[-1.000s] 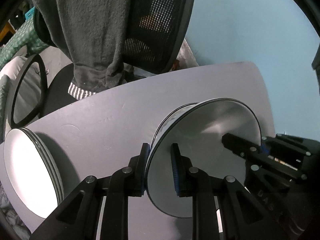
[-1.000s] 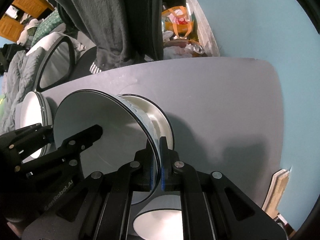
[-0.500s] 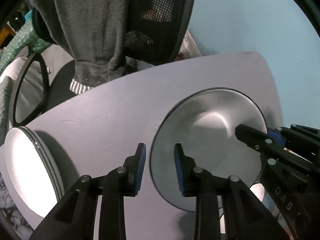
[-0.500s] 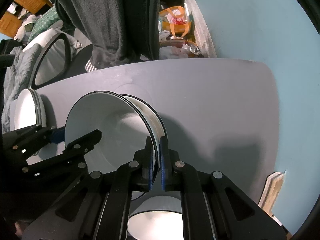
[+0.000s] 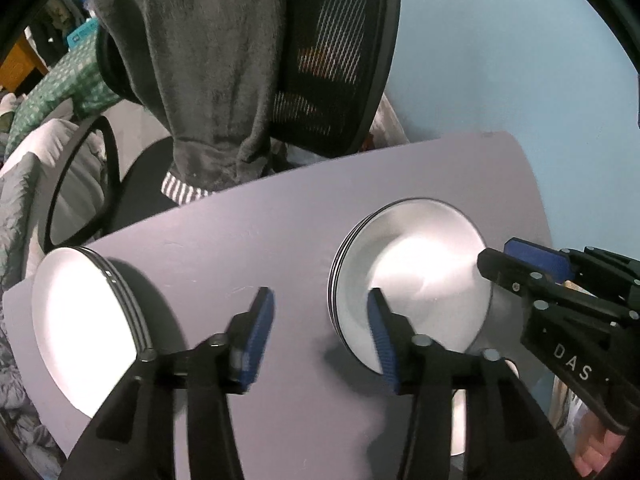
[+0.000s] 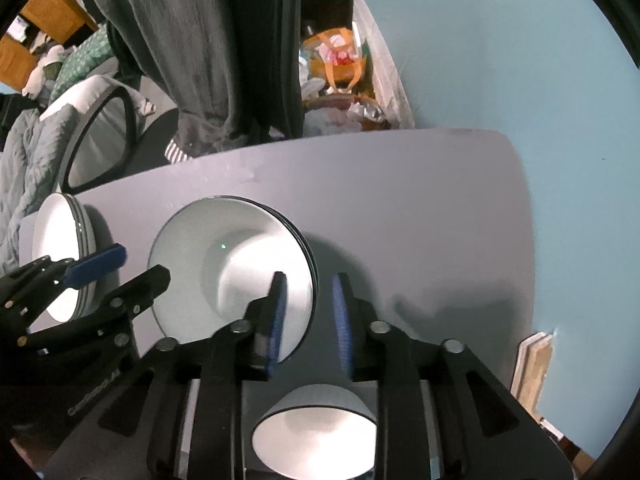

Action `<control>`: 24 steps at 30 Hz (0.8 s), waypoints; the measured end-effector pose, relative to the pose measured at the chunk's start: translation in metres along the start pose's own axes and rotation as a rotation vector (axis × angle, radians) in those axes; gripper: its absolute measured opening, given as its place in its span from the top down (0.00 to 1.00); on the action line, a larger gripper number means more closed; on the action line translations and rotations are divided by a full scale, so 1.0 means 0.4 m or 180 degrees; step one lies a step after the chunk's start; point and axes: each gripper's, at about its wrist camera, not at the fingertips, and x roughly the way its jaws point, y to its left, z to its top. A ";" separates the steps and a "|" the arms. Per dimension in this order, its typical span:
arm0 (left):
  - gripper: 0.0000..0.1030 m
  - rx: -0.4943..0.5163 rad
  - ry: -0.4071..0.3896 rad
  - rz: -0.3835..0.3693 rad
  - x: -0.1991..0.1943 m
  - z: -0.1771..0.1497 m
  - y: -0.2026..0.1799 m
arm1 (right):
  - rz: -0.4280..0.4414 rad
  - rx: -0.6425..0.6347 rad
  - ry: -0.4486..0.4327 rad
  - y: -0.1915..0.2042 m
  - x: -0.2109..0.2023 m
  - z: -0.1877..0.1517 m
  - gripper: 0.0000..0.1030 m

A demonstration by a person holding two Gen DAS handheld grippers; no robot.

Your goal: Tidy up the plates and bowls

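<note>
- The bowl stack [image 5: 408,280] sits on the tabletop [image 5: 248,248], its top bowl nested inside the ones beneath; several dark rims show at its edge, so I judge that at least a few bowls are already gathered here.
- The plate stack [image 5: 84,328] lies on the same tabletop, well apart from the bowl stack, toward the chair [image 5: 332,52] side; its layered rims suggest the plates are already piled.
- One more bowl [image 6: 314,432] stands alone, just nearer the cameras than the bowl stack and below the right tongs; it looks like the piece left to sort.
- The left tongs [image 5: 320,336] are spread wide and hold nothing; one finger overlaps the bowl stack's near rim in the left view, the other hangs over bare tabletop beside it.
- The right tongs [image 6: 310,316] are parted and hold nothing; they straddle the bowl stack's rim, one finger over its inside and one outside.
- Judgement: the nesting step at the bowl stack seems finished, with both tongs free of it.
- What is left, as far as shown, is adding the lone bowl to the bowl stack; whether other dishes wait out of view cannot be told.
</note>
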 end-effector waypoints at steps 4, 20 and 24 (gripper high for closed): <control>0.47 0.0002 -0.0133 0.0002 -0.050 -0.009 0.007 | -0.0053 -0.0020 -0.0150 0.014 -0.043 -0.005 0.71; 0.36 -0.0031 -0.0522 -0.0091 -0.205 -0.063 0.043 | -0.0118 0.0085 -0.0628 0.051 -0.191 -0.048 0.54; 0.36 0.0050 -0.0572 -0.0092 -0.231 -0.083 0.044 | -0.0143 0.0128 -0.0697 0.061 -0.217 -0.071 0.52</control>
